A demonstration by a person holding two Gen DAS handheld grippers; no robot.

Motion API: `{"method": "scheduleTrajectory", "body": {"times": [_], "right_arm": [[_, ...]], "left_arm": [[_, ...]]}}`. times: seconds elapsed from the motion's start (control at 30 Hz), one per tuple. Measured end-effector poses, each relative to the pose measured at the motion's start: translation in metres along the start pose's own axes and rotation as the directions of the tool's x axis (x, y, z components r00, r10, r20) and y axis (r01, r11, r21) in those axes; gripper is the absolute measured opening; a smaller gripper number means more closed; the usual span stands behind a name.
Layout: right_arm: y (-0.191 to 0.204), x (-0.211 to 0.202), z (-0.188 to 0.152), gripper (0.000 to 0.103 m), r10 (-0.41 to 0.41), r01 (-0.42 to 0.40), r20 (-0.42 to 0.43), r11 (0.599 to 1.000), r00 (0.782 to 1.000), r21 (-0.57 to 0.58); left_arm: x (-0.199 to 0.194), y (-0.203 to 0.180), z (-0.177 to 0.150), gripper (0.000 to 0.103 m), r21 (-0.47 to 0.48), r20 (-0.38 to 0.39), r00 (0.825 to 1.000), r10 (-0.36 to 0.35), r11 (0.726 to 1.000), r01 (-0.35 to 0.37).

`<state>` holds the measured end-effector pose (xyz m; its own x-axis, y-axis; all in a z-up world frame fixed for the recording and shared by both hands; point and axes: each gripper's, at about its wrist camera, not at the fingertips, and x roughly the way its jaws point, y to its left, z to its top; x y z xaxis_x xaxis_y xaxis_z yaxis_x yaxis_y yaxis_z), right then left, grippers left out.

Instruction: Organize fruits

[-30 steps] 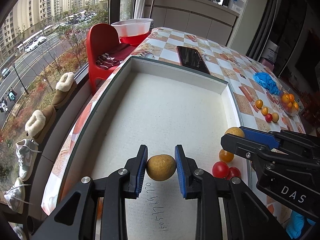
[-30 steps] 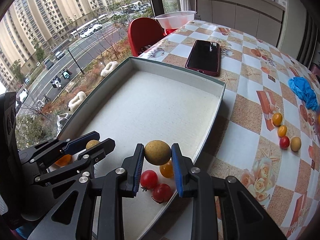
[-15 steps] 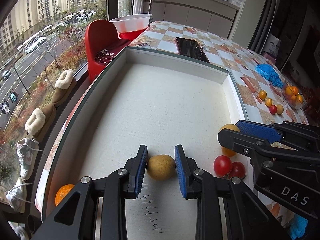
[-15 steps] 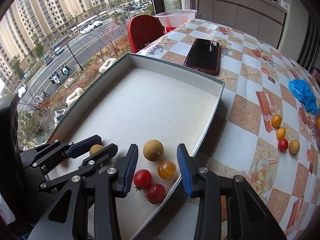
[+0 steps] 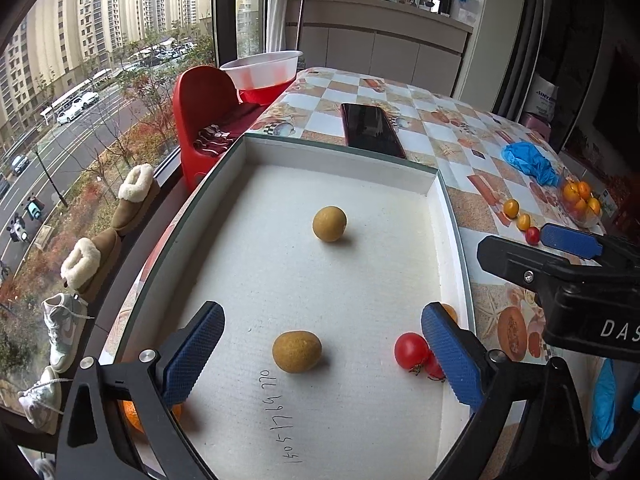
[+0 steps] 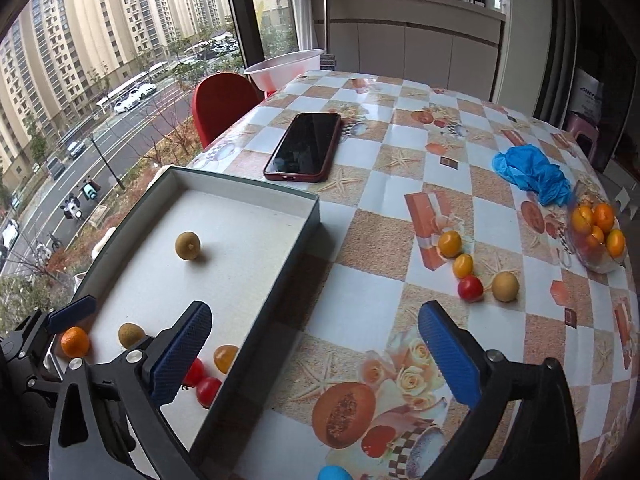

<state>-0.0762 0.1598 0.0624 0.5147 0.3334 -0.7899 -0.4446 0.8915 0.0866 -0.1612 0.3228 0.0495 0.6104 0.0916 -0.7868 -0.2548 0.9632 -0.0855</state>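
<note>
A white-lined tray [image 5: 344, 156] holds two brown round fruits. One brown fruit [image 5: 297, 351] lies free between the wide, still opening jaws of my left gripper [image 5: 321, 310], with neither pad touching it. The other brown fruit [image 5: 329, 223] rests farther up the tray. Red tomatoes [image 5: 411, 350], a yellow tomato [image 6: 225, 358] and an orange [image 6: 75, 341] sit at the tray's near end. My right gripper [image 6: 314, 308] is also opening, holds nothing, and hangs over the tray's right wall and the table. Several small fruits [image 6: 470, 288] lie loose on the tablecloth.
A dark phone [image 6: 304, 148] lies beyond the tray [image 6: 248, 196]. A blue glove [image 6: 532, 174] and a clear bowl of oranges [image 6: 596, 236] are at the far right. A red chair [image 5: 200, 96] with a basin stands by the window.
Both grippers opened and let go of their brown fruits. The right one's fruit rolled farther up the tray. The right gripper swung right, from over the tray toward the table.
</note>
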Motion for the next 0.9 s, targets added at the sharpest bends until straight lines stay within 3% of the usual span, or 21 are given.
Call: {"method": "scheduleTrajectory", "body": {"times": [0.2,0.47,0.9], "right_arm": [[-0.052,0.002,-0.007,0.103,-0.013,0.018,-0.045,0.993,0.999,0.116],[-0.109,0.005,-0.030,0.103,-0.058,0.079,-0.105,0.977,0.993,0.198],[-0.175,0.004,-0.070,0.103,-0.190,0.224,-0.172,0.953,0.967,0.203]], "left_arm": [[-0.002,-0.019,0.006,0.099,-0.002,-0.029,0.999,-0.031,1.000,0.031],[-0.005,-0.063,0.010,0.099,0.082,-0.038,0.998,-0.046,0.995,0.049],[0.002,-0.129,0.017,0.099,0.164,-0.088,0.993,-0.083,0.982,0.097]]}}
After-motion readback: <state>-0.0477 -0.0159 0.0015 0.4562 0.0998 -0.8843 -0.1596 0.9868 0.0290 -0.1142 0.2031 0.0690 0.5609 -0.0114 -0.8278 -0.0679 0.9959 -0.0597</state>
